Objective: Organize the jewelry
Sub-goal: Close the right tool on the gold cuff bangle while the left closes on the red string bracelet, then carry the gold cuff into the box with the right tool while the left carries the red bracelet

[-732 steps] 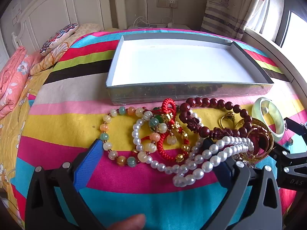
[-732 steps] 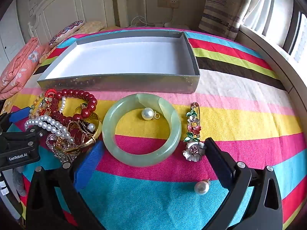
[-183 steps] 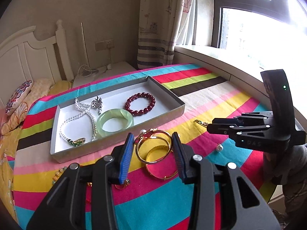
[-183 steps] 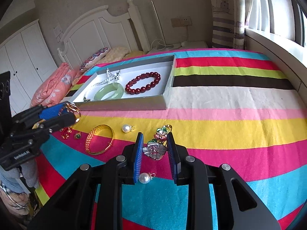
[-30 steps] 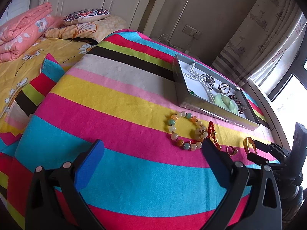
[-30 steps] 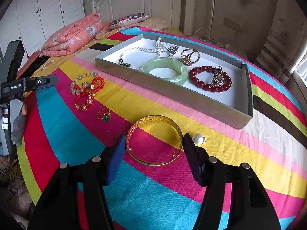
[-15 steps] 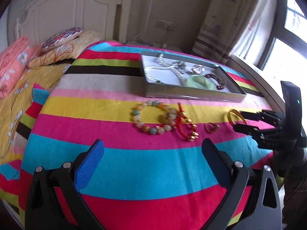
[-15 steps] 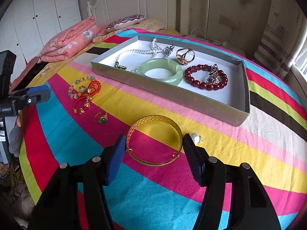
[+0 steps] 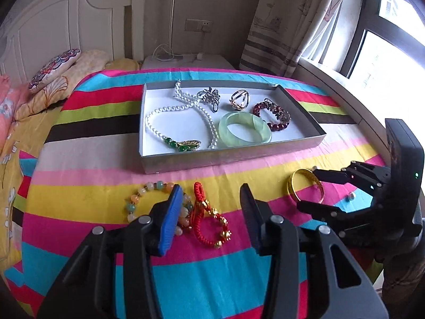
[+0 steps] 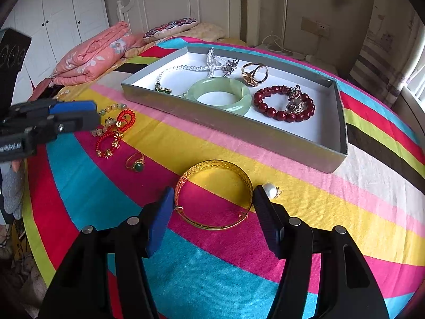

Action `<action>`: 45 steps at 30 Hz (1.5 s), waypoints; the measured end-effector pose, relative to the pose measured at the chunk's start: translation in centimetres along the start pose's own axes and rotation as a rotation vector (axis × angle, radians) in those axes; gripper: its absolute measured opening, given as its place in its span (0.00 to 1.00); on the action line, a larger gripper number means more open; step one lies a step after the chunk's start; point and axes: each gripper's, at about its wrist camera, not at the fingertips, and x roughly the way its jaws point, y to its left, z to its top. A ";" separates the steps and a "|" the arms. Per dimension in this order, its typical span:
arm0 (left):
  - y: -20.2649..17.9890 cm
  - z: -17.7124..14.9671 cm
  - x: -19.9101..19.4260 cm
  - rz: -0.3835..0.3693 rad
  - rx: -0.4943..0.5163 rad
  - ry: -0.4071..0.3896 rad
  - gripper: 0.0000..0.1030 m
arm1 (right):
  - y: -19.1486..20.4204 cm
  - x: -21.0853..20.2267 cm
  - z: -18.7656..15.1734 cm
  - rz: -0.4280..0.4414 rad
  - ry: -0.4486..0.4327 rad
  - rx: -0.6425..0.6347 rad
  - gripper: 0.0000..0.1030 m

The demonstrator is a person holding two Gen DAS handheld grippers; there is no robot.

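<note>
A red cord bracelet (image 9: 209, 223) lies on the striped cloth between the fingers of my left gripper (image 9: 209, 212), whose jaws are closing; the pads stand apart from it. A pastel bead bracelet (image 9: 144, 199) sits partly behind the left finger. My right gripper (image 10: 213, 199) is shut on a gold bangle (image 10: 212, 167) that rests on the cloth, a pad against each side. The grey tray (image 9: 233, 156) holds a pearl necklace (image 9: 159, 111), a jade bangle (image 9: 244, 130), a red bead bracelet (image 10: 281, 114) and smaller pieces.
A gold ring with a green stone (image 10: 136, 162) and a loose pearl (image 10: 269, 188) lie near the bangle. A folded pink quilt (image 10: 90, 53) and pillows (image 9: 55, 71) sit at the head of the bed. The window sill (image 9: 345, 98) runs along the right.
My left gripper has swung right and nearer to the bracelets, levelled its roll, and its jaws have narrowed a lot. The right gripper has stayed around the gold bangle.
</note>
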 end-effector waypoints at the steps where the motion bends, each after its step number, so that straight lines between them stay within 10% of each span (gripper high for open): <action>1: -0.1 0.2 0.7 0.009 0.011 0.019 0.42 | 0.0 0.0 0.0 0.000 0.000 -0.001 0.58; 7: -1.3 0.4 4.2 0.071 0.115 0.104 0.10 | -0.2 -0.1 0.0 0.026 -0.003 0.009 0.58; 29: -0.9 -1.0 -3.9 0.012 0.079 -0.087 0.10 | -0.7 -1.3 -0.1 0.036 -0.067 0.039 0.58; 45: 0.2 5.1 -3.3 0.019 0.081 -0.124 0.10 | -1.6 -2.5 1.9 0.002 -0.101 0.019 0.58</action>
